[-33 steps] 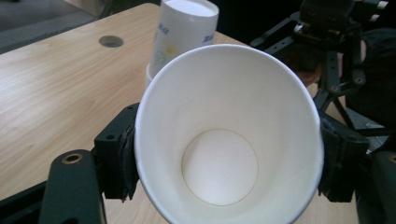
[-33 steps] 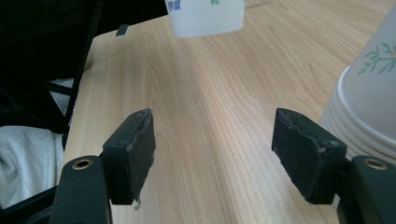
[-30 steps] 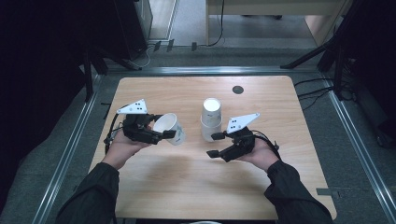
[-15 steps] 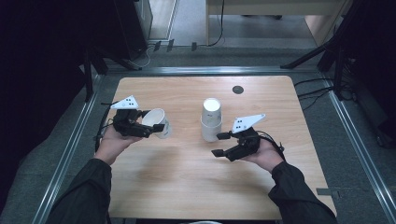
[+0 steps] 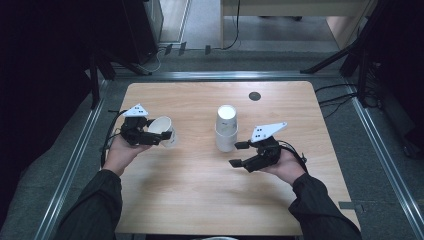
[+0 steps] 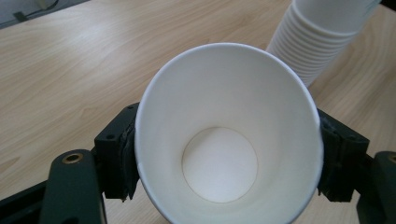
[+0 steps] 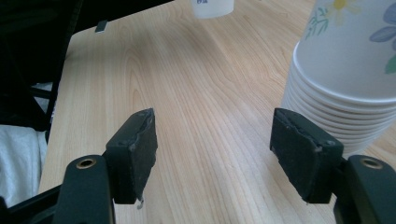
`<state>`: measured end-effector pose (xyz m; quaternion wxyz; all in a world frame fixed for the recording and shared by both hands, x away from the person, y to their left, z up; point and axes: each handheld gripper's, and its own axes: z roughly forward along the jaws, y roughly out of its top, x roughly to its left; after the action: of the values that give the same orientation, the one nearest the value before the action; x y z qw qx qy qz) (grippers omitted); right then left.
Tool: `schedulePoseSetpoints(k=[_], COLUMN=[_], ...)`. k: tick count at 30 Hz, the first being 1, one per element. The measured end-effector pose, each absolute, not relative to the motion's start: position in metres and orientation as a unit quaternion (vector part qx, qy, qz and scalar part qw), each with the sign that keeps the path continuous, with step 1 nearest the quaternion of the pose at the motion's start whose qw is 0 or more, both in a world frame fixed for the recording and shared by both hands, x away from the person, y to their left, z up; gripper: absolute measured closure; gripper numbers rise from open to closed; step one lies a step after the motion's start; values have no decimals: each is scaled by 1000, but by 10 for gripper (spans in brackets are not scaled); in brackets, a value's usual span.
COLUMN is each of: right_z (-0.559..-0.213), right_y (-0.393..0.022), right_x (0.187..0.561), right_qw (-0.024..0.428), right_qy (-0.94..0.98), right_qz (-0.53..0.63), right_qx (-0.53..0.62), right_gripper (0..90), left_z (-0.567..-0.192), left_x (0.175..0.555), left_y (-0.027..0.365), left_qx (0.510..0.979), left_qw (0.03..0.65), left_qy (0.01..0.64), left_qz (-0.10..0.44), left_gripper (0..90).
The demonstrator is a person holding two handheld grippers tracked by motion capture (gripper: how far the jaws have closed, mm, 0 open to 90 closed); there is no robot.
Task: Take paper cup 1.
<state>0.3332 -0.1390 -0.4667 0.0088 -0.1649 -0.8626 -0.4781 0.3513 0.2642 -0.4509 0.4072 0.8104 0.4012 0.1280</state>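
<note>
The wooden counter carried an inverted stack of paper cups near its middle, rims down and bases up, with flower prints on the upper cups in the right gripper view. Just right of the stack and nearer the person, the right tongs were spread wide with nothing between the pads, one pad close beside the stack's lower rims but apart from them. Well to the left of the stack, the left tongs were pinching a single white paper cup across its body, the pads pressed against opposite walls; the cup was tipped on its side, its open mouth facing back along the tongs, the inside empty.

Judged from this, the step in hand was carrying one cup, already apart from the stack, towards a spot on the left part of the counter. The next move likely called for rolling the left wrist until the cup stood upright, lowering it to the wood, and only then easing the grip, gently, since thin paper walls dent easily.
</note>
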Motion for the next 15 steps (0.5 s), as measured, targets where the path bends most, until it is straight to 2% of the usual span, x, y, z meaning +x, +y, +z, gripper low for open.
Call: schedulePoseSetpoints(k=[15], right_z=[-472], right_y=[-148], right_x=[335], right_qw=[4], right_qy=[-861], right_qz=[-474], right_qx=[-184], right_gripper=[330], left_z=[-468], left_x=[354], left_y=[259], left_qx=[806], left_qw=[405], left_qy=[411], left_qz=[128], left_gripper=[238])
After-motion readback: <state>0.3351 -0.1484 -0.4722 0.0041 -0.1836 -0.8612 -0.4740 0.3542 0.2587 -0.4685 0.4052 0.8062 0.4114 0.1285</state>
